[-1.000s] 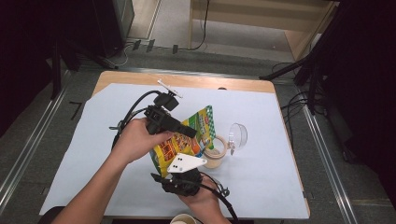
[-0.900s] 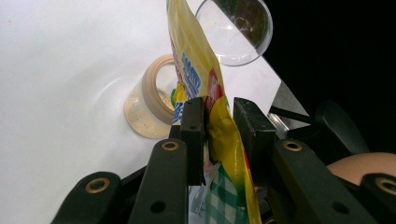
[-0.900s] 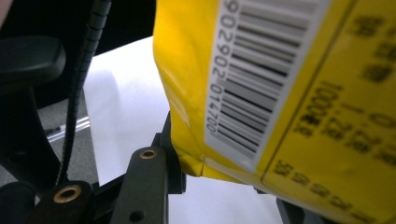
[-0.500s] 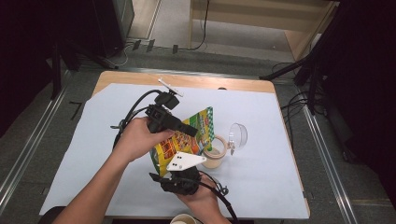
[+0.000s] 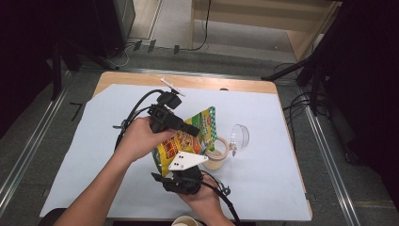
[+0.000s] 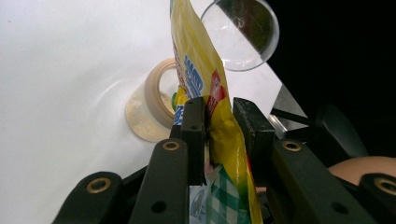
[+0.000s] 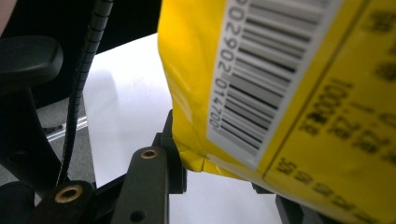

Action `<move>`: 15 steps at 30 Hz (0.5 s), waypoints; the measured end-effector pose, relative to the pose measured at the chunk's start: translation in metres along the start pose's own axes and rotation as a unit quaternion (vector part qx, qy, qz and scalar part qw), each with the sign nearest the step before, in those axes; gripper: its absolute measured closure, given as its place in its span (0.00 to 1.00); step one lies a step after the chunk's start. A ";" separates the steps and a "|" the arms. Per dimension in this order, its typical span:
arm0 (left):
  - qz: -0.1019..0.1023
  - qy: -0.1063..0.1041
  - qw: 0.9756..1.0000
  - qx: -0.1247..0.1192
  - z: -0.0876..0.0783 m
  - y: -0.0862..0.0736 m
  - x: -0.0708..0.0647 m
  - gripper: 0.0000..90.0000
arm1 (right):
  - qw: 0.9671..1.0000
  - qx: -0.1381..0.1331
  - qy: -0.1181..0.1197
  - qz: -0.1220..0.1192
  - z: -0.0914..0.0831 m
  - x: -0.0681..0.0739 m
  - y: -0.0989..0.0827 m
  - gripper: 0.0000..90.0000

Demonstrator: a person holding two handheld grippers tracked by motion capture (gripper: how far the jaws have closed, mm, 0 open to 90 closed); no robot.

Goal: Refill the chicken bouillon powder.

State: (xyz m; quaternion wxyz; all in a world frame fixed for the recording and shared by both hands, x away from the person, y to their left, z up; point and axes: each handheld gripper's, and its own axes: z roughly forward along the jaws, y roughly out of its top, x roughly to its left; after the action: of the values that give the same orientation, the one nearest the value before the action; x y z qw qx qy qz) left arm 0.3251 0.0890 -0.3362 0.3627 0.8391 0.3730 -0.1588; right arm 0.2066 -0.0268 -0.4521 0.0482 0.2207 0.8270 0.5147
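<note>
Yellow bag (image 5: 186, 139) | over cup (image 5: 215, 157) | clear lid (image 5: 240, 136) beside

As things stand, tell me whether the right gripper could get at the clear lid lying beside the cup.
Probably not yet. The right gripper is shut on the yellow bag, which the left gripper also clamps, and the bag and the cup stand between it and the clear lid. It would have to let go first.

light: bright overhead | surroundings dark | blur: pouch (image 7: 299, 93) print, perhaps too close
</note>
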 end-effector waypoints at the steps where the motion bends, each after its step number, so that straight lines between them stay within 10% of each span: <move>1: 0.001 0.002 1.000 -0.001 -0.001 0.000 0.000 0.84 | 1.000 -0.001 -0.001 -0.002 0.000 0.001 0.000 0.74; 15: 0.005 0.010 1.000 -0.004 0.000 -0.002 -0.005 0.84 | 1.000 0.009 0.005 0.000 0.000 0.001 0.001 0.73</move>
State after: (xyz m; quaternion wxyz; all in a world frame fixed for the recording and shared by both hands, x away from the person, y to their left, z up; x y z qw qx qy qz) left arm 0.3205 0.0874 -0.3344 0.3630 0.8412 0.3729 -0.1468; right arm 0.2060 -0.0262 -0.4507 0.0419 0.2182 0.8320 0.5084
